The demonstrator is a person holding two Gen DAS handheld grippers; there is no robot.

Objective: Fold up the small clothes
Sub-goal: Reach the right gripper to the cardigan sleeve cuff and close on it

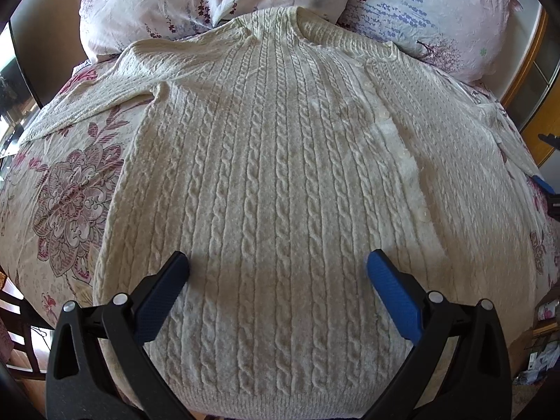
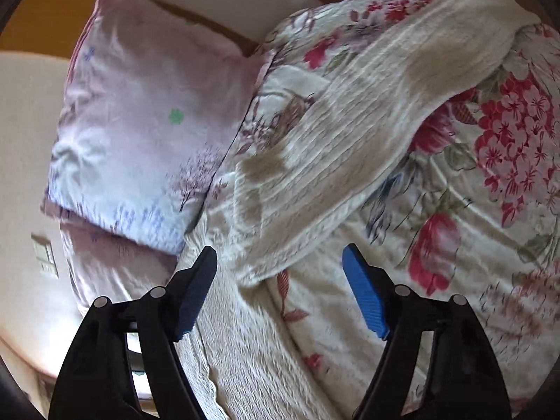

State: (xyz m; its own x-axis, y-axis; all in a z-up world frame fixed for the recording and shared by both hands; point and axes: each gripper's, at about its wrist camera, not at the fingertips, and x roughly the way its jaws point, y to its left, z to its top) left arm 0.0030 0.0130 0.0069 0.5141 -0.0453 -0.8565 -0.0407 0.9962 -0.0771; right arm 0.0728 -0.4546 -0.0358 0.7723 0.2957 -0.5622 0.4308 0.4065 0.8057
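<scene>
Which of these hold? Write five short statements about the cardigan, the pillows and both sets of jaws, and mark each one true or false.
1. The cream cardigan lies spread on the floral bedspread. True.
2. The left gripper has its jaws clamped on the hem. False: the jaws stand apart over the knit, pinching nothing.
3. Two pillows lie beyond the neckline. True.
4. The cardigan is plain smooth fabric. False: it is cable knit, with a row of buttons down the front.
5. The right gripper has lifted the sleeve off the bed. False: its jaws are open and the sleeve lies on the bedspread ahead of them.
</scene>
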